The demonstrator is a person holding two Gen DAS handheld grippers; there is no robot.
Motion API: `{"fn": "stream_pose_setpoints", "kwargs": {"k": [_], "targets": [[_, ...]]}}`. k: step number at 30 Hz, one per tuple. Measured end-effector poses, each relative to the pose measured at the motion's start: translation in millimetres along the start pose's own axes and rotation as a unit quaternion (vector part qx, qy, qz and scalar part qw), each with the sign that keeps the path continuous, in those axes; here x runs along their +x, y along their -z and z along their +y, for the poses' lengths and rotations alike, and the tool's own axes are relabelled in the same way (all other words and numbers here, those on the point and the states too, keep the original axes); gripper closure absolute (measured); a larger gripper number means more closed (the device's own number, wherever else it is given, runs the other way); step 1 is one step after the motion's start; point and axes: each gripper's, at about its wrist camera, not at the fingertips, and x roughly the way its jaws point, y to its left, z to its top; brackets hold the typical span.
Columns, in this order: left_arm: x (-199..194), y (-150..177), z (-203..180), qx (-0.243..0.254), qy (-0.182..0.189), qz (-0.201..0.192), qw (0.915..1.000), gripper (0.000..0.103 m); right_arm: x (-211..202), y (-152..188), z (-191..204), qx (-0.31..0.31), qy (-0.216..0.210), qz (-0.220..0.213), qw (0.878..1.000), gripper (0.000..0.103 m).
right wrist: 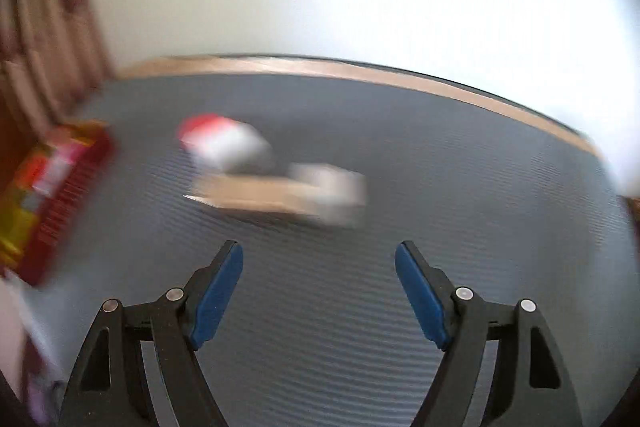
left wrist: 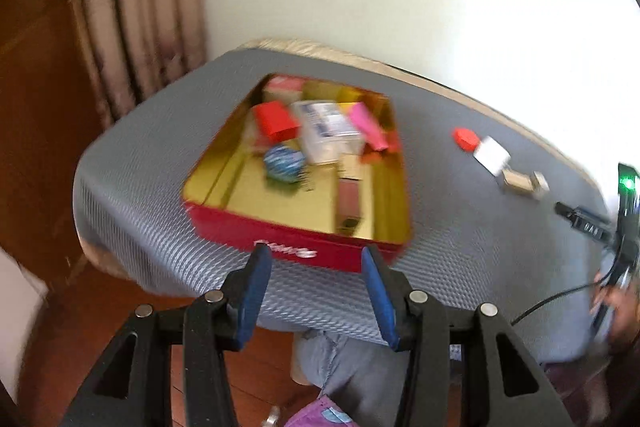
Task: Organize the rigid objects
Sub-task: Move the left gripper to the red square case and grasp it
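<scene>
Two claws show, one per view, and both stand released with nothing between their blue pads.

From the left wrist view, the left claw (left wrist: 316, 259) hovers at the near edge of the counter (left wrist: 140, 163), which wears a grey textured cover. Just ahead of its fingertips sits a red tin (left wrist: 288, 239) with a gold inside, open at the top, its near wall almost level with the pads. Inside the tin, toward its far half, lie a red block (left wrist: 276, 121), a clear plastic case (left wrist: 328, 131), a pink block (left wrist: 368, 125) and a blue-green ball (left wrist: 284, 163); a dark reddish bar (left wrist: 350, 197) lies nearer the claw along the tin's right side. Well off to the claw's right, outside the tin, rest a white bottle with a red cap (left wrist: 482, 147) on its side and, just beside it, a small wooden block (left wrist: 524, 183). The picture is somewhat smeared.

From the right wrist view, heavily blurred, the right claw (right wrist: 319, 255) hangs spread wide above the grey cover. Ahead of it lie the red-capped bottle (right wrist: 224, 141) and the wooden block (right wrist: 256, 195), close together, with a pale piece (right wrist: 340, 193) at the block's right end; whether they touch cannot be told. Far to the claw's left, the red tin (right wrist: 68, 195) shows at the frame's edge.
</scene>
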Motion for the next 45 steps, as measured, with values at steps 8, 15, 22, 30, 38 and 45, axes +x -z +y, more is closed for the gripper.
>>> {"fn": "stream_pose_setpoints", "kwargs": {"k": [8,15,22,30,38,45], "targets": [[5,-32,-86,0.132,0.067,-0.009,0.9889,0.055,5,31,-72,0.056,0.016,0.011,0.998,0.014],[60,-100,-143,0.246,0.144,0.034,0.9579,0.055,4,29,-75,0.064,-0.024,-0.003,0.998,0.004],[130,-134,-193,0.419,0.117,0.049,0.8989,0.055,6,29,-76,0.071,-0.046,0.006,0.996,0.003],[191,-161,-215,0.458,0.189,0.109,0.8618,0.055,13,26,-73,0.068,-0.060,0.019,0.996,0.003],[226,-164,-232,0.498,0.199,0.131,0.8338,0.055,19,23,-71,0.068,-0.065,0.029,0.995,0.001],[243,-157,-239,0.554,0.199,0.141,0.7963,0.055,21,23,-71,0.066,-0.064,0.033,0.995,0.000]]}}
